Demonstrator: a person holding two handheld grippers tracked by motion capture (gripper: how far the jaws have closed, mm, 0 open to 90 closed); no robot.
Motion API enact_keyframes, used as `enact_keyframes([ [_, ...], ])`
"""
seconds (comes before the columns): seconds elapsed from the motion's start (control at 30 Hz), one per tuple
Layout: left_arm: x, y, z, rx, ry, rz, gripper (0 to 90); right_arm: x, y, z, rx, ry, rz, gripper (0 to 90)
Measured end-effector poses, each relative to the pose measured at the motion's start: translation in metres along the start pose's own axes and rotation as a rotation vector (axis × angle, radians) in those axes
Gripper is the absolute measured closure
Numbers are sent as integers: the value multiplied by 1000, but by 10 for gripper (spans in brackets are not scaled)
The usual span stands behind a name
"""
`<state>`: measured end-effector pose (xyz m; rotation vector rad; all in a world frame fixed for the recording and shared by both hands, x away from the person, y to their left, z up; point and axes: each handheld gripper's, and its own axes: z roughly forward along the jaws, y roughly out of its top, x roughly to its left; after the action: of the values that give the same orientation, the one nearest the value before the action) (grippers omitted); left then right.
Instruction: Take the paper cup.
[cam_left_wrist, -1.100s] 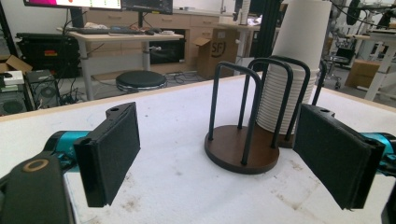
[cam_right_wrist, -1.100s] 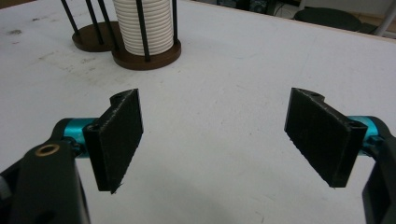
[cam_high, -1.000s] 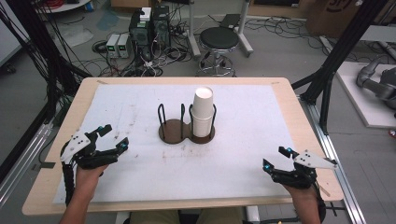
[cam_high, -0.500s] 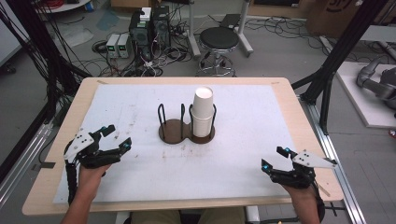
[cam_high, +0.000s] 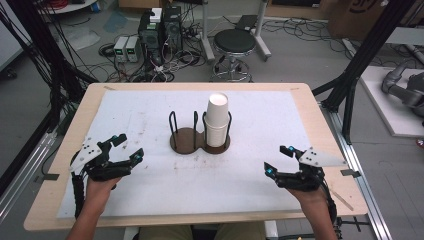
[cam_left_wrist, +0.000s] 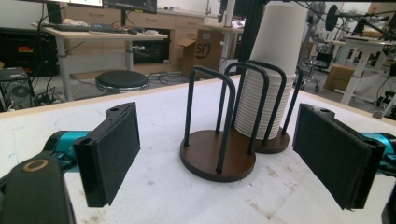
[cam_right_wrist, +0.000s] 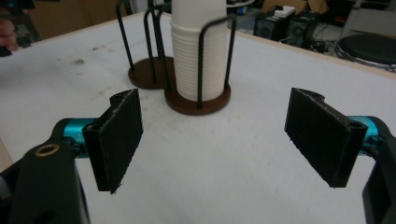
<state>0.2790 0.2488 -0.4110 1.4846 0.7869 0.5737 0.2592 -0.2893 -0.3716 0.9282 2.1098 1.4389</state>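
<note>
Presently, the scene reads so:

Worktop: a pale wooden worktop (cam_high: 45, 200) covered by a white sheet, filling the middle of the high view.

Holder: a dark brown double-ring wooden holder with black wire hoops (cam_high: 186, 140) stands at the centre of the frame; its left ring is bare.

Cups: a tall stack of white ribbed paper cups (cam_high: 217, 120) stands upright in the holder's right ring, inside the wire hoops.

Left tool: the black left tool (cam_high: 125, 148) sits at the lower left of the high view, jaws spread wide with nothing between them, well apart from the holder; in the left gripper view the holder (cam_left_wrist: 218, 161) and cups (cam_left_wrist: 268, 93) show between the jaws.

Right tool: the black right tool (cam_high: 280, 159) sits at the lower right, jaws likewise wide apart and holding nothing; the right gripper view shows the cups (cam_right_wrist: 198, 56) at upper centre.
</note>
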Motion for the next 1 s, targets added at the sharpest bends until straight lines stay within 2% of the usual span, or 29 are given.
enact_keyframes([
  [0.03,0,0,1,2,-2,0,148,1,12,6,-2,20,-15,197],
  [0.07,-1,-1,2,4,-3,4,148,1,12,6,-2,20,-15,197],
  [0.13,-1,-1,2,5,-7,5,148,1,24,14,3,34,-29,197],
  [0.17,-1,-1,2,4,-6,6,149,2,37,21,2,55,-51,197],
  [0.2,0,-1,2,3,-9,3,149,2,37,21,2,55,-51,197],
  [0.3,1,-2,2,2,-6,-5,151,4,57,33,6,78,-72,197],
  [0.33,1,-2,2,0,-6,-6,151,2,69,42,13,93,-77,197],
  [0.37,1,-2,2,-2,-7,-5,151,2,69,42,13,93,-77,197],
  [0.43,0,-2,2,-6,-8,-4,151,0,87,58,20,103,-81,197],
  [0.5,0,-2,2,-5,-9,-2,151,0,93,63,25,109,-83,197],
  [0.57,0,-3,2,1,-14,0,151,-2,109,80,38,115,-91,197],
  [0.6,-1,-3,3,0,-15,-1,151,-2,109,80,38,115,-91,197],
  [0.87,0,-3,2,-11,-19,-11,151,-10,129,127,94,131,-66,197],
  [1.0,-1,-4,4,-11,-23,-13,151,-10,134,140,109,120,-64,197],
])
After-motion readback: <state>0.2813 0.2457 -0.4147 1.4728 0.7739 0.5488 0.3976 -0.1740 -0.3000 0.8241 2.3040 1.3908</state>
